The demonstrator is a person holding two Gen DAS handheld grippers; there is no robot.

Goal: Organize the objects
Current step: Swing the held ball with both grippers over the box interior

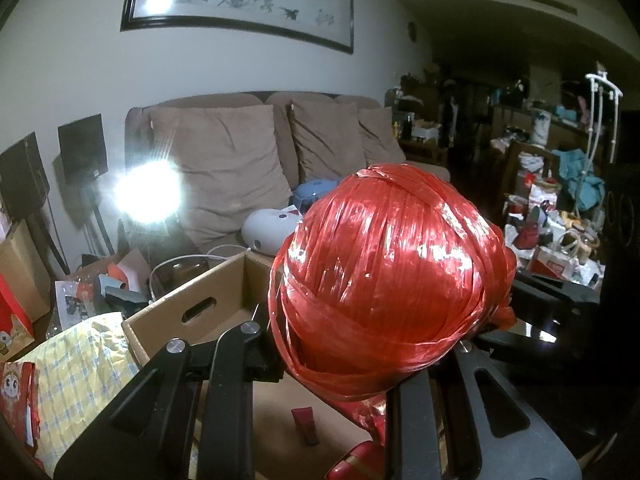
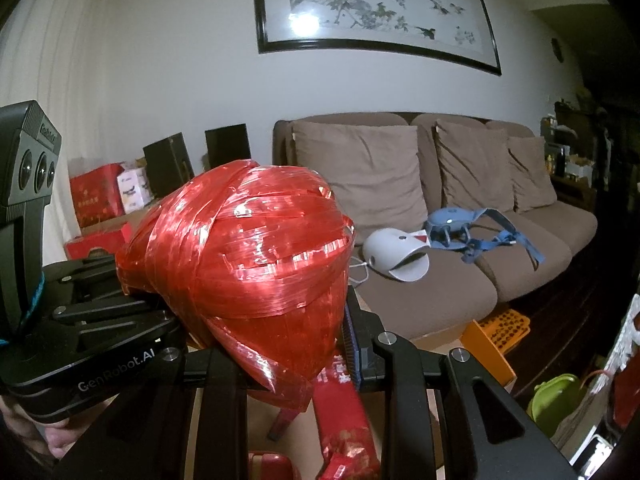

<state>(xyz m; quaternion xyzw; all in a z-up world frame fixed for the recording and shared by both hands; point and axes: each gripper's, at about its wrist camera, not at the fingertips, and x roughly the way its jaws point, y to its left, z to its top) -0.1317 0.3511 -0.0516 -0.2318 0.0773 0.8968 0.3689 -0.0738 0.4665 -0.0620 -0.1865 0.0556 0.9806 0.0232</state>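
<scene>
The fingertips of both grippers are hidden behind a large ball of glossy red plastic twine (image 1: 392, 276), so contact cannot be confirmed directly. The left gripper (image 1: 360, 360) and right gripper (image 2: 276, 344) are angled slightly downward — their jaws stand narrowly apart, the ball apparently pinched between the two. It is held at frame centre above an open cardboard box (image 1: 200, 304), whose contents are mostly cut off.

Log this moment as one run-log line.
phase: carry | object: red twine ball | grip: left gripper plus right gripper | below: cardboard box
</scene>
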